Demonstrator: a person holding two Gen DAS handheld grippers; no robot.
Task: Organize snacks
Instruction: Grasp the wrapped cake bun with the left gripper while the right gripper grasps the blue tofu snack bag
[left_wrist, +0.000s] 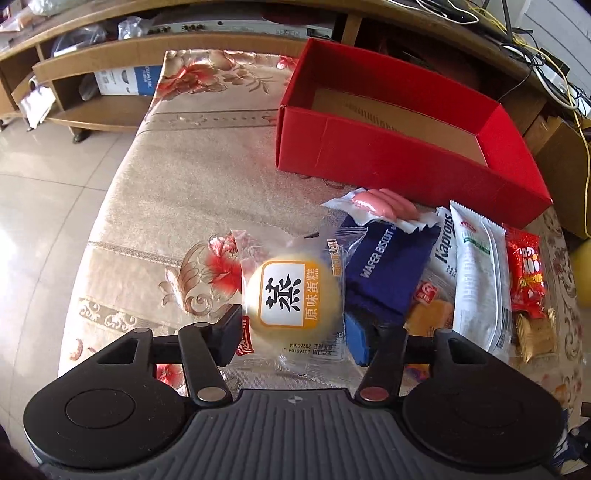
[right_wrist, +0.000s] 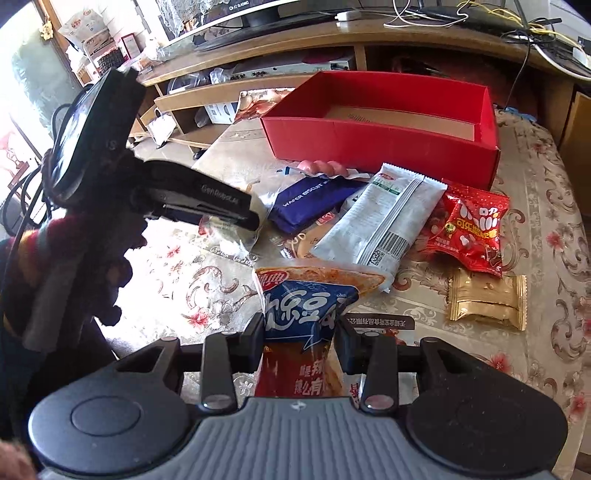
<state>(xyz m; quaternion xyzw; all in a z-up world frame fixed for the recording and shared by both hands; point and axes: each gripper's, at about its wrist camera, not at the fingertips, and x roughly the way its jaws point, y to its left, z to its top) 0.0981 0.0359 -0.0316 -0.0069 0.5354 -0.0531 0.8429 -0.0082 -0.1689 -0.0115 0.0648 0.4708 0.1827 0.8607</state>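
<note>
Left hand-held gripper (left_wrist: 295, 332), angled steeply down, clamps cake packet (left_wrist: 293, 295).

Both wrist cameras look steeply down past their own fingers, close over the snack pile (left_wrist: 424, 266), sharing the red box (right_wrist: 380, 144) beyond.

Under everything you have a beige damask tablecloth with red flowers (left_wrist: 177, 177), draped over the table and reaching its rounded edge. Beyond it you see pale glossy floor tiles (left_wrist: 48, 177) catching the daylight. Along the far side stands a long low wooden media cabinet (left_wrist: 110, 55) with open shelves; on its lower shelf sits a white and blue cardboard carton (left_wrist: 127, 81), and higher up a flat silver electronic unit (left_wrist: 243, 26) with a row of small sockets. On the cabinet top to your right lies a tangle of yellow, white and black cables (right_wrist: 517, 22), with a small white power adapter (right_wrist: 347, 15) resting near them.
</note>
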